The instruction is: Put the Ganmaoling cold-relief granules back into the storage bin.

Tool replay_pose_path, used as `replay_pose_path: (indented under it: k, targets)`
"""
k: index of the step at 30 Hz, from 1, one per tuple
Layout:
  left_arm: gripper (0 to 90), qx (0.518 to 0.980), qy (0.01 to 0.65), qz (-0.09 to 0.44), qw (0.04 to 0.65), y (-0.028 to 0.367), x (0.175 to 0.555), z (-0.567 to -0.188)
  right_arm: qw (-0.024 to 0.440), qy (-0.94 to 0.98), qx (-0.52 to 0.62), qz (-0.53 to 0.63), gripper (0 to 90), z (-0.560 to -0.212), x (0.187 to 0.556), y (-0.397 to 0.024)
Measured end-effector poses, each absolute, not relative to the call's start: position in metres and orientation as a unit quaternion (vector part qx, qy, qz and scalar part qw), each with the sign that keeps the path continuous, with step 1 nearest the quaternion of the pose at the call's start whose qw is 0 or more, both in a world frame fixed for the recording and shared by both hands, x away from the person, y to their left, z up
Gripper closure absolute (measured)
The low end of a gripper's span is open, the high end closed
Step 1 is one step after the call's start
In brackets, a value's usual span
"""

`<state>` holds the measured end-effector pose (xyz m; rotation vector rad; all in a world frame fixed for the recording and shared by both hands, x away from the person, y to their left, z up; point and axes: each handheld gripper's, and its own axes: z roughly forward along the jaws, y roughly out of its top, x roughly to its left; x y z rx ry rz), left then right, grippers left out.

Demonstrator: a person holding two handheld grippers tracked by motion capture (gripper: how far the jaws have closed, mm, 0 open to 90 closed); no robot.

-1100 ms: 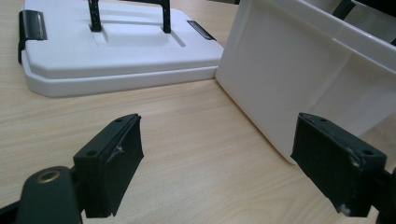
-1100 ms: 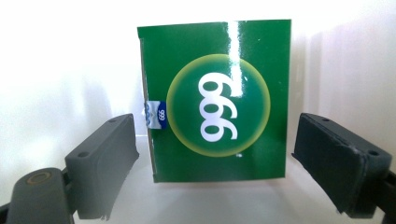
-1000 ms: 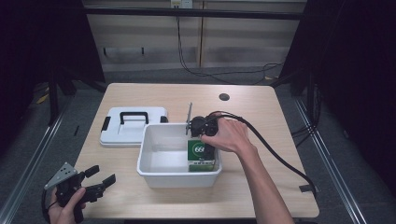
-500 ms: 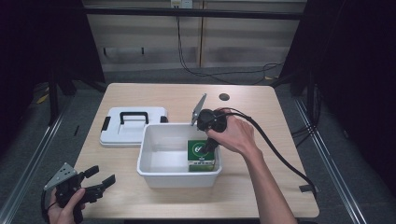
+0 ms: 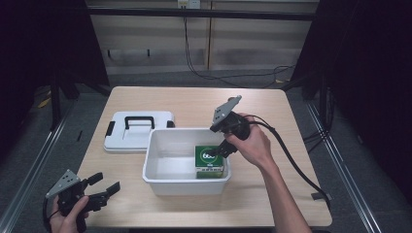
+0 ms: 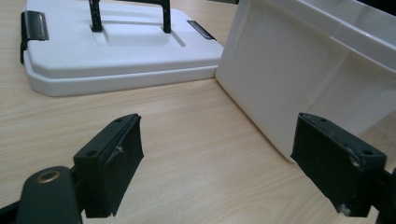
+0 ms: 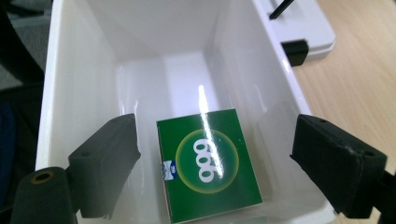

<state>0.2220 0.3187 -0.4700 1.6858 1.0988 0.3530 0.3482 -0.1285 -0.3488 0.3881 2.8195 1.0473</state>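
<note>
Writing on the green box (image 7: 208, 165) reads as three white digits, "666" or "999" depending on which way up it is meant, set inside a pale ring on its top face; a small blue-and-white mark sits at one edge, too small for me to read. The box is square, glossy, dark green with white edges, and catches a streak of glare. It lies flat on the floor of the white bin (image 5: 160, 182), tucked into the bin's near right corner as the high view shows it, close against the walls there.

I hold my right tool (image 5: 225, 148) above that box, over the bin's right rim, pointing down into the bin; its jaws stand wide apart, one on each side of the box and clear of it, gripping nothing.

My left tool (image 5: 103, 189) hovers low over the surface well to the left of the bin, near the front edge, jaws likewise spread with nothing between them.

The bin's white lid (image 5: 136, 132), with a black handle and black clasps, lies flat on the surface just behind the bin's left corner.
</note>
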Motion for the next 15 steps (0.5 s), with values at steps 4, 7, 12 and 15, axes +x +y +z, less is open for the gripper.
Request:
replay_pose_path:
  k: [4, 7, 12, 15]
  targets:
    - [15.9, 0.705, 0.458, 0.151, 0.520, 0.320, 0.222, -0.469, 0.066, 0.913, 0.137, 0.379, 14.3, -0.348, 0.343, -0.139]
    - [15.9, 0.705, 0.458, 0.151, 0.520, 0.320, 0.222, -0.469, 0.071, 0.899, 0.146, 0.406, 14.2, -0.345, 0.339, -0.148]
    - [15.9, 0.706, 0.457, 0.151, 0.519, 0.320, 0.222, -0.469, 0.084, 0.890, 0.158, 0.419, 14.2, -0.342, 0.332, -0.160]
    - [15.9, 0.705, 0.459, 0.150, 0.519, 0.320, 0.222, -0.470, 0.091, 0.887, 0.165, 0.423, 14.3, -0.344, 0.328, -0.167]
